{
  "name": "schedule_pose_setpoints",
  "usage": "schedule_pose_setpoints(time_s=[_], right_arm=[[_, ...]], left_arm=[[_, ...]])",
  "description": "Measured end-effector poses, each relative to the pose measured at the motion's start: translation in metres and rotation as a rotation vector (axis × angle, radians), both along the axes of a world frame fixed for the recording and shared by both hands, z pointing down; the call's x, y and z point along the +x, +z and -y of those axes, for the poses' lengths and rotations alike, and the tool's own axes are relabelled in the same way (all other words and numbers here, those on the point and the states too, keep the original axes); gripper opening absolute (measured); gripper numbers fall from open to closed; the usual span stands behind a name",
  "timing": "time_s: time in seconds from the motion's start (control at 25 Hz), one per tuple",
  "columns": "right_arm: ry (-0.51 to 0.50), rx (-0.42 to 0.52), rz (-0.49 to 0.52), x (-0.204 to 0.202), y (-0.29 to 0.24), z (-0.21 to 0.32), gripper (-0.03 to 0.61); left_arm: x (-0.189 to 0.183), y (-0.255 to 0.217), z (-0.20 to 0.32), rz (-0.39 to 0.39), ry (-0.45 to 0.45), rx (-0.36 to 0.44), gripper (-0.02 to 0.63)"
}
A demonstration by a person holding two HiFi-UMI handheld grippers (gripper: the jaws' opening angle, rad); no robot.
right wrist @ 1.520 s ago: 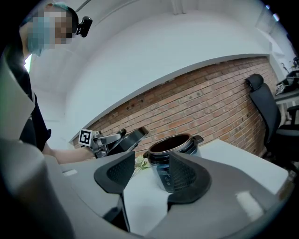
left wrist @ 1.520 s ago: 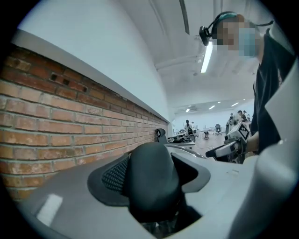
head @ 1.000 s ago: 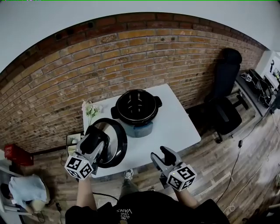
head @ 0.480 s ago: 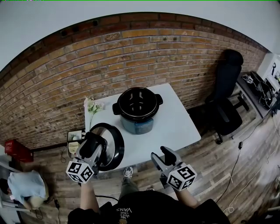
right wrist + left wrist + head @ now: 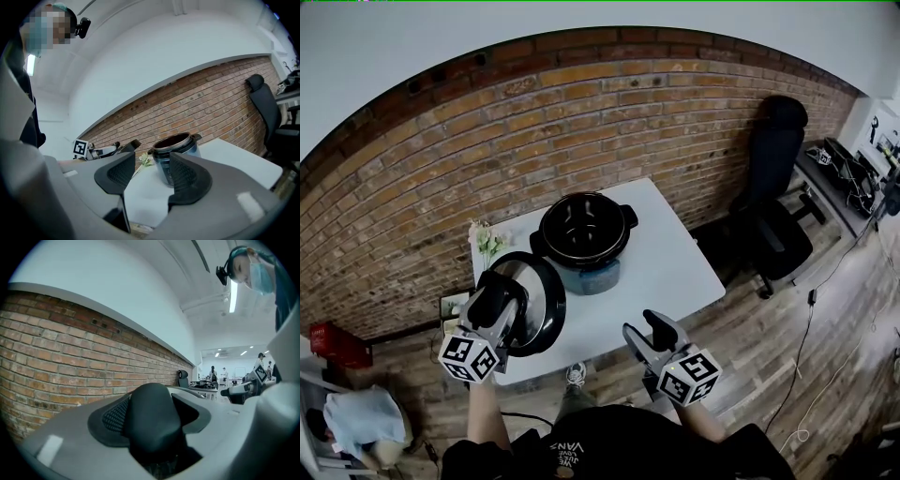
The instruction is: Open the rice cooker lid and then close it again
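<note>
The white table [image 5: 670,267] carries the rice cooker [image 5: 581,239], its pot uncovered. The lid [image 5: 542,291] hangs just left of it over the table's near corner, tilted, in my left gripper [image 5: 502,295], whose fingers pinch its black knob [image 5: 152,420]. My right gripper [image 5: 645,330] is spread and empty. The lid looks rigid, smooth and weighty, so the knob seems the only sure hold.
</note>
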State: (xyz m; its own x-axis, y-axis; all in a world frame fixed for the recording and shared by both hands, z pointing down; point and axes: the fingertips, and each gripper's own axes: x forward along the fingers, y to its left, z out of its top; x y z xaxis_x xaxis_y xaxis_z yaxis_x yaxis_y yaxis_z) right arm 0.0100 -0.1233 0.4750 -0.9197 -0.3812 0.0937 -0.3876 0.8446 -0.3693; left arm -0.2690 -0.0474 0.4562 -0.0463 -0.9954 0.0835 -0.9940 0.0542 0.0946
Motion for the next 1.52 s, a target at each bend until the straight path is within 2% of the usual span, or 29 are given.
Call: schedule_pose_setpoints(time_s=[0.16,0.4,0.68,0.8,0.92,1.08,1.52], right_arm=[[0.06,-0.002,0.007,0.001,-0.003,0.013,0.221],[0.163,-0.003,0.015,0.002,-0.006,0.032,0.221],[0.293,-0.02,0.019,0.01,-0.004,0.047,0.219],[0.333,-0.028,0.018,0.013,-0.002,0.052,0.219],[0.37,-0.039,0.014,0.017,0.002,0.055,0.219],[0.404,-0.055,0.005,0.019,0.008,0.058,0.219],[0.483,-0.088,-0.01,0.03,0.02,0.063,0.219]], left_arm=[[-0.005,-0.019,0.041,0.049,0.097,0.01,0.281],[-0.003,-0.037,0.111,0.151,0.274,-0.022,0.281],[0.015,-0.039,0.183,0.205,0.467,-0.067,0.281],[0.022,-0.036,0.208,0.208,0.526,-0.091,0.281],[0.033,-0.03,0.231,0.244,0.587,-0.128,0.281],[0.046,-0.021,0.254,0.301,0.667,-0.171,0.281],[0.074,0.002,0.282,0.375,0.839,-0.241,0.281]])
